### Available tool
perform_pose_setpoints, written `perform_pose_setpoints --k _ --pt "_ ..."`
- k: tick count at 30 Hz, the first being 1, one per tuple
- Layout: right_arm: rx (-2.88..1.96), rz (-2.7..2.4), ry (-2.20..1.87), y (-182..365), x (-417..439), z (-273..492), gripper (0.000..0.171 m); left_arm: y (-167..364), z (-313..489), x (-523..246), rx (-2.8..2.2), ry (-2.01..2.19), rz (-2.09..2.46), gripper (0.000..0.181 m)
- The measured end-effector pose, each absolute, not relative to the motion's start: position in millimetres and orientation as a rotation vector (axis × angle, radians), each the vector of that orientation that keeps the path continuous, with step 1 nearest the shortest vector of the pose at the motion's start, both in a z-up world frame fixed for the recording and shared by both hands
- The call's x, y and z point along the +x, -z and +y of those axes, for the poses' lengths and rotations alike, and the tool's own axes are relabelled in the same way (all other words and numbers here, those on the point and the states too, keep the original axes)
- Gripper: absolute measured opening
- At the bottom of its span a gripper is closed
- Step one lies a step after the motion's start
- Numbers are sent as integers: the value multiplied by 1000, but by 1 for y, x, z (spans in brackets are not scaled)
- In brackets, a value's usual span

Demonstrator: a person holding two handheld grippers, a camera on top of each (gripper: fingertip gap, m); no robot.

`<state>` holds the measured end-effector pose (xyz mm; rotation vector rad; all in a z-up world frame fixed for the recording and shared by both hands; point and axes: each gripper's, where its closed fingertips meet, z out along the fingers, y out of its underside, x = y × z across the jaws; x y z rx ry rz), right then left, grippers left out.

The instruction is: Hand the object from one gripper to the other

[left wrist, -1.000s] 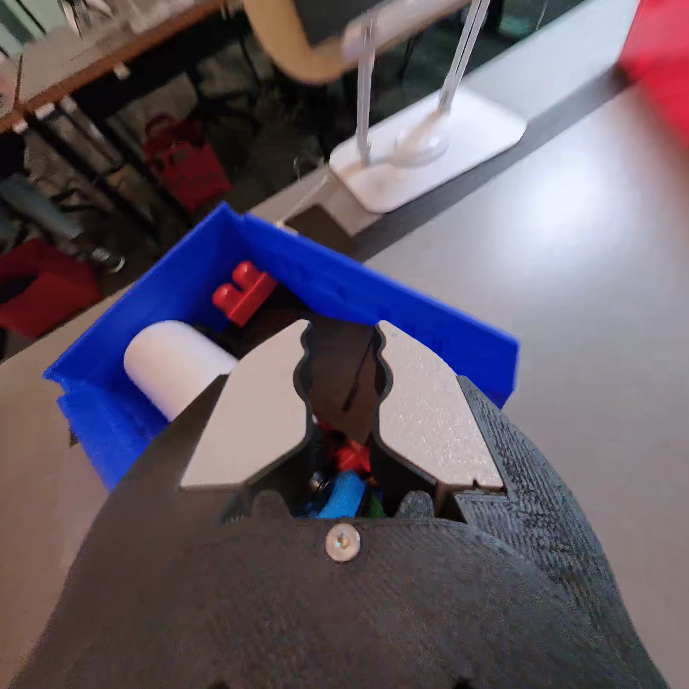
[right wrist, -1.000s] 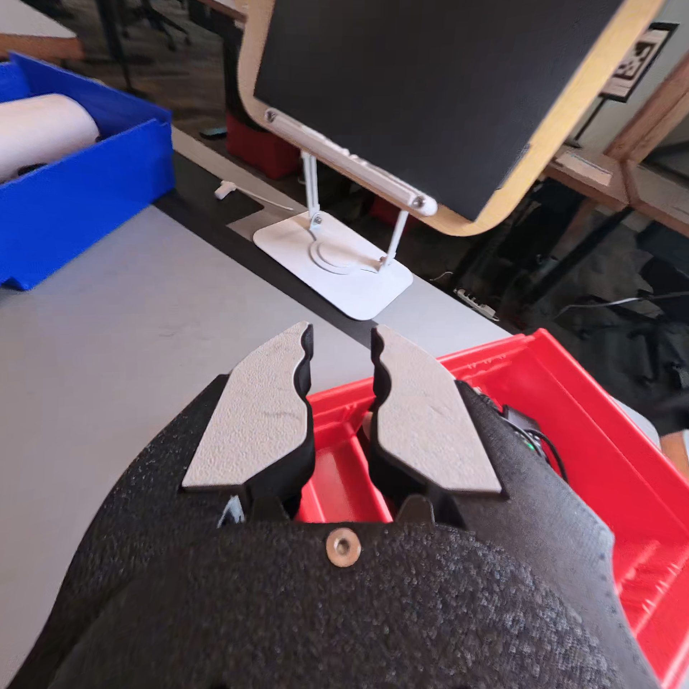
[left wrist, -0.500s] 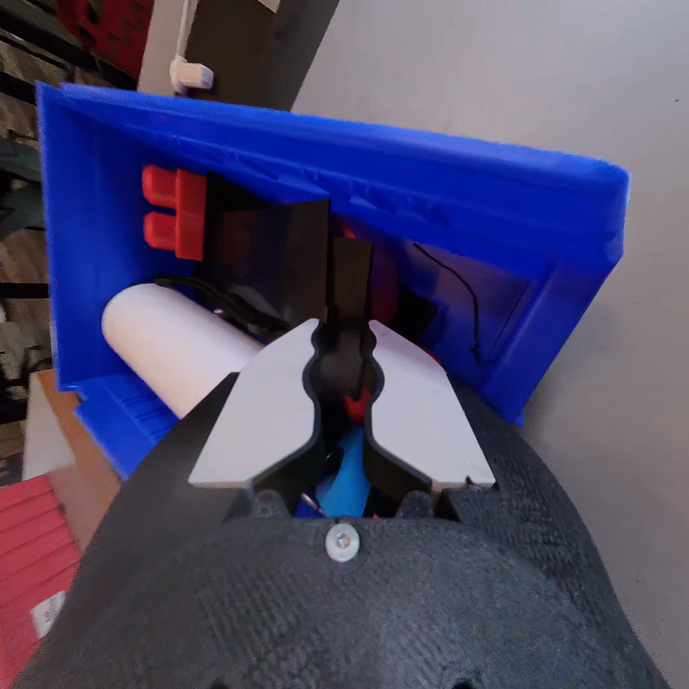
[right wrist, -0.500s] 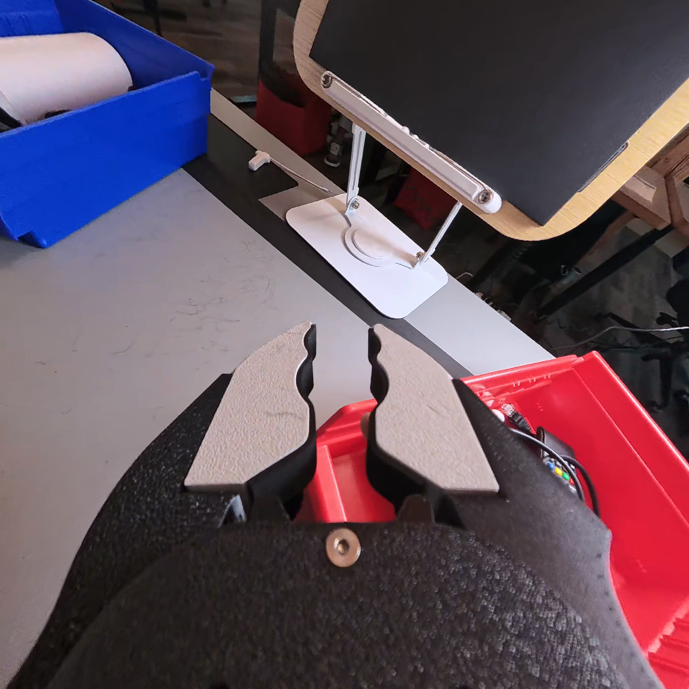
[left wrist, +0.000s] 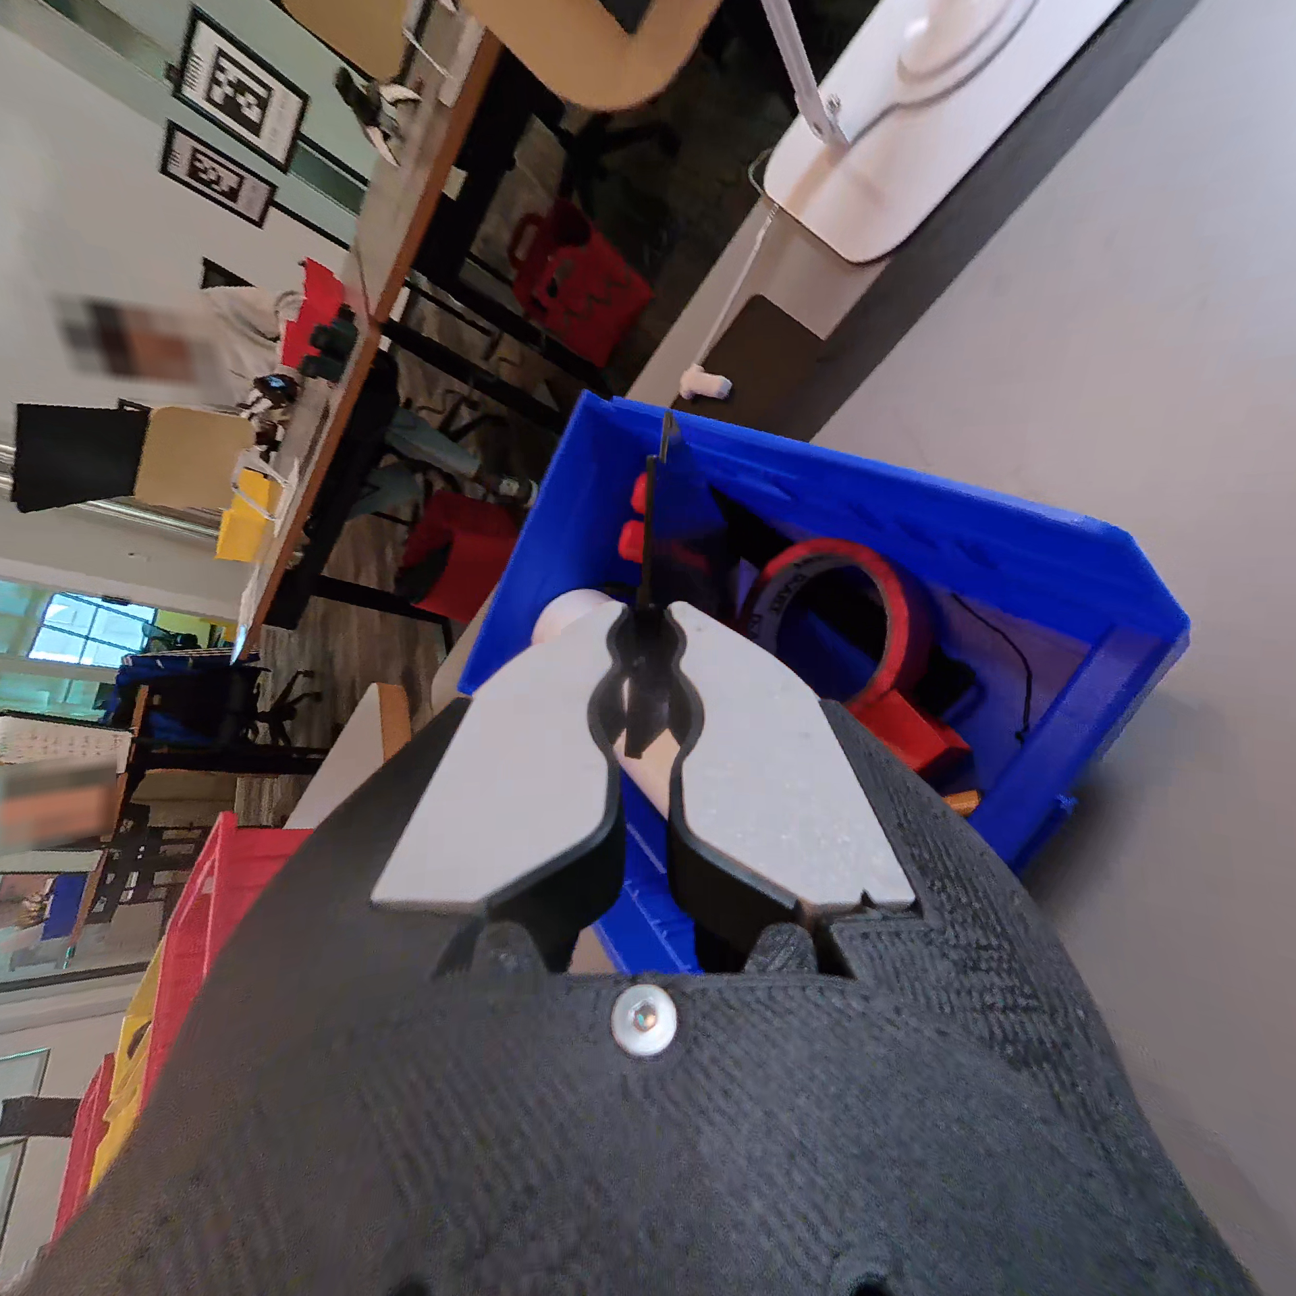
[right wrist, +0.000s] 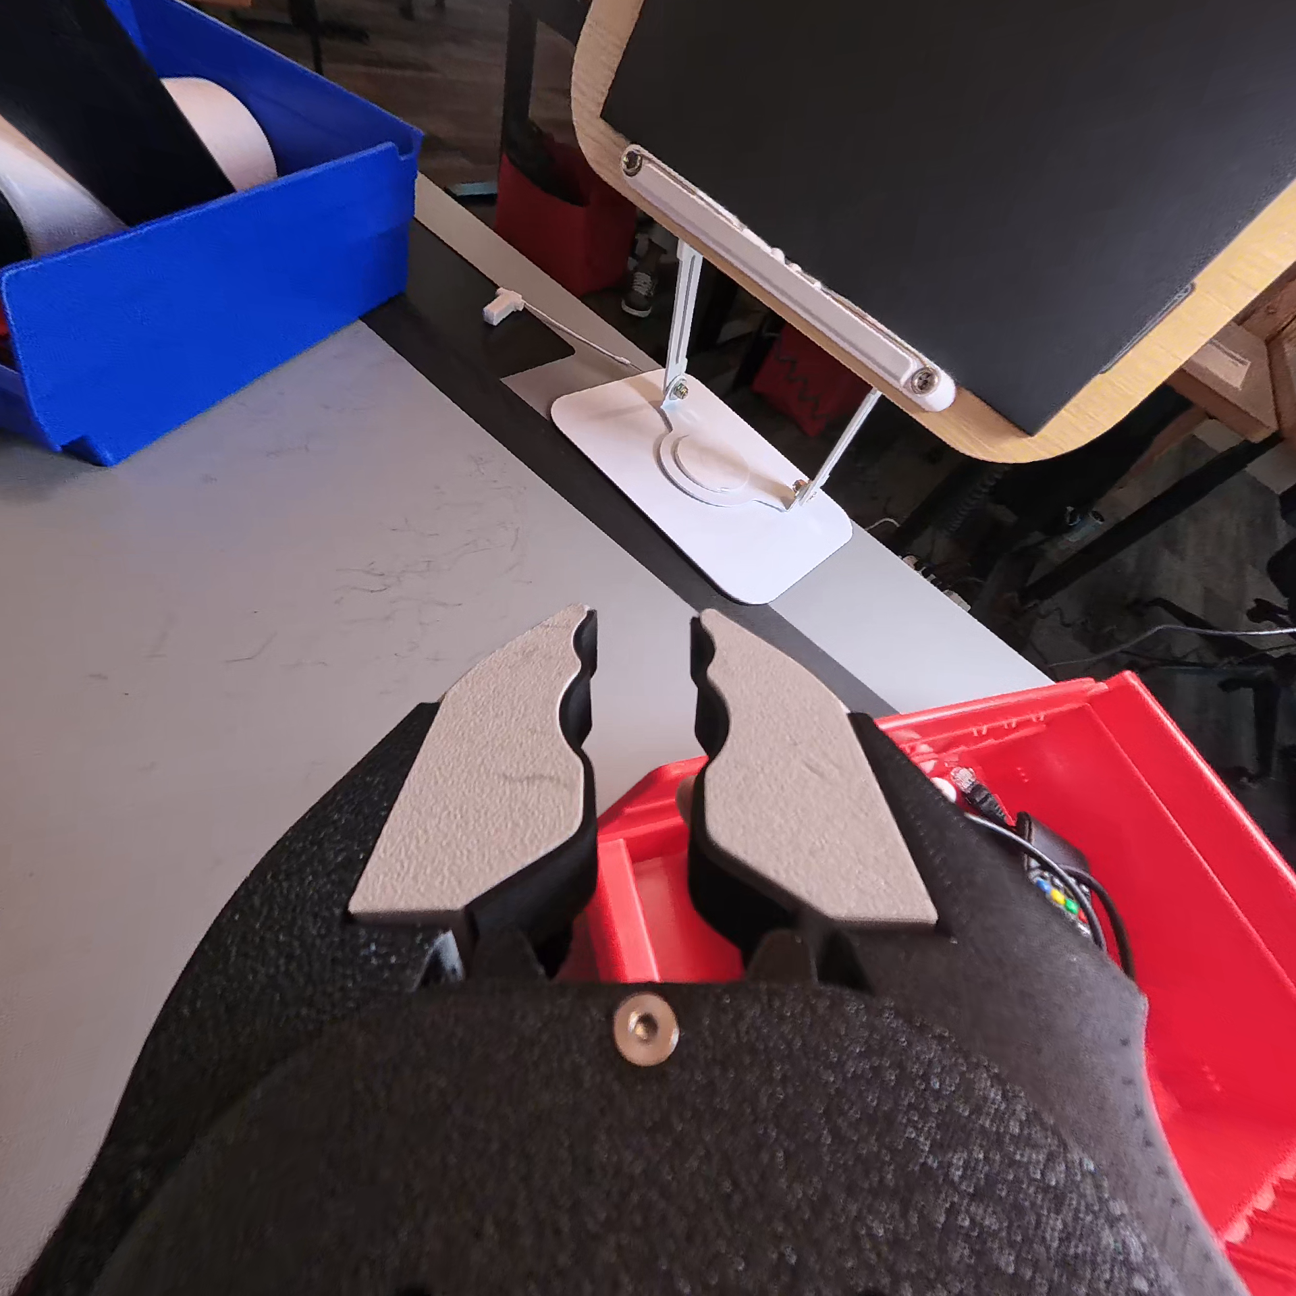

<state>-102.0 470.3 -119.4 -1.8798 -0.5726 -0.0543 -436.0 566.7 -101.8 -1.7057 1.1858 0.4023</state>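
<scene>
I'm pinching a thin black piece [left wrist: 651,533] with my left gripper [left wrist: 644,624] above the blue bin [left wrist: 933,505]; my right gripper [right wrist: 644,624] is hanging empty, fingers parted, red bin [right wrist: 1094,827] at 4 o'clock.

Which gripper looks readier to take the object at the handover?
Right. The right gripper is open and empty above the table, while the left gripper is shut on a thin black object over the blue bin.

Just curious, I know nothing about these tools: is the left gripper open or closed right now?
Closed. The left gripper has its fingertips pinched on a thin black flat piece, seen edge-on, sticking out over the blue bin.
</scene>
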Motion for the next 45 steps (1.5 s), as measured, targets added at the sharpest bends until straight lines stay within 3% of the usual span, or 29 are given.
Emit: perform_pose_setpoints --k 12,17,23,33,45 --pt "-1902 -613 36 131 -113 471 24 39 540 -461 -1653 -365 1027 8" --pt "-1879 -616 -8 124 -121 468 24 -13 514 -479 -1563 -247 855 8" --pt "-1802 -612 -197 106 -147 459 23 -53 484 -461 -1357 396 766 2" --pt "-1780 -752 -215 112 -183 451 23 18 539 -452 -1549 578 764 3" --pt "-1752 -893 -208 116 -203 440 24 23 539 -442 -1563 484 810 3"
